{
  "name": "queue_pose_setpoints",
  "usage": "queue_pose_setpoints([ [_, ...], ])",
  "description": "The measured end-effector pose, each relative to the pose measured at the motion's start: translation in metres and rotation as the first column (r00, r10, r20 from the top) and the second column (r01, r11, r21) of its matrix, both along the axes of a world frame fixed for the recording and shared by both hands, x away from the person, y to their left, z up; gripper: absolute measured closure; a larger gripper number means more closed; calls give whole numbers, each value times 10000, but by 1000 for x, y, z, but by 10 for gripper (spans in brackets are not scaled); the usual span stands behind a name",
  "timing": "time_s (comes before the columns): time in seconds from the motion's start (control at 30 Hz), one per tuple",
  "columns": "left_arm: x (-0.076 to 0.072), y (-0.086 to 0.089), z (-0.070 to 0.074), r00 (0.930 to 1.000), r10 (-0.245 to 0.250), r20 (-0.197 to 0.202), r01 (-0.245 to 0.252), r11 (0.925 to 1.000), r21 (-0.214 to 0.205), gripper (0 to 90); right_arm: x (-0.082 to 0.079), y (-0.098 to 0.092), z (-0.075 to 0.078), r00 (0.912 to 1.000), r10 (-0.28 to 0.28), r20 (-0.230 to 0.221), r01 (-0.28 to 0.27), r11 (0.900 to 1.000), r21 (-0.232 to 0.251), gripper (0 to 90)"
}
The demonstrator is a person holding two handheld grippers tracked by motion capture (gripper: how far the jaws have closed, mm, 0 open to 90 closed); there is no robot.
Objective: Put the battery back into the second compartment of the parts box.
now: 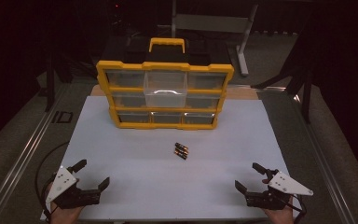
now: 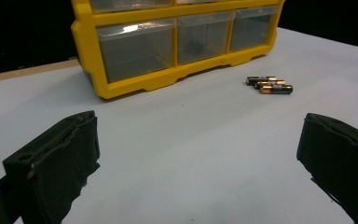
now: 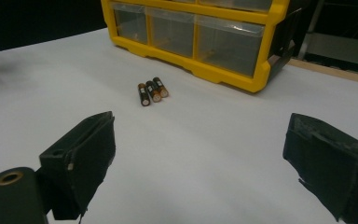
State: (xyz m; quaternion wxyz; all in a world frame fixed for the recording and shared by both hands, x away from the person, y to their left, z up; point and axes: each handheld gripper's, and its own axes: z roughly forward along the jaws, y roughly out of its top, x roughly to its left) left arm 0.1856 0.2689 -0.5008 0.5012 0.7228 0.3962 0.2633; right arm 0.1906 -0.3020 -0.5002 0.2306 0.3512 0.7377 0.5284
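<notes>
nothing is picked up yet. the left gripper [image 1: 92, 174] rests near the table's [image 1: 121, 186] front left corner, jaws spread and empty. three batteries [image 1: 181, 150] lie side by side mid-table, just before the yellow drawer box [image 1: 165, 93], whose top middle drawer [image 1: 165, 88] sticks out. the right gripper [image 1: 249, 177], also spread and empty, sits at the front right corner. bare tabletop lies between.

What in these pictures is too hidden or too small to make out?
- Batteries, high view: brand print too small to read.
- Drawer cabinet, left gripper view: upper rows cut off by the top edge.
- Bottom drawers, right gripper view: small contents blurred behind cloudy plastic.
- Room behind the table, high view: lost in darkness.
</notes>
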Motion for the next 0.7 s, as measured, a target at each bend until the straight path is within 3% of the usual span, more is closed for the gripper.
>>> queue_pose_setpoints([
  [0.23,2,-3,-2,9998,-144,-152,145,9999,89,1,1,0,0,9999,24,-110,-23,10000,62,88],
  [0.5,6,-5,-2,10000,89,-4,-89,9996,274,1,4,3,2,9994,-53,-330,59,9998,197,88],
  [0.7,8,-6,-2,9999,131,16,-131,9994,310,1,10,8,14,9990,-17,-446,23,9999,134,88],
])
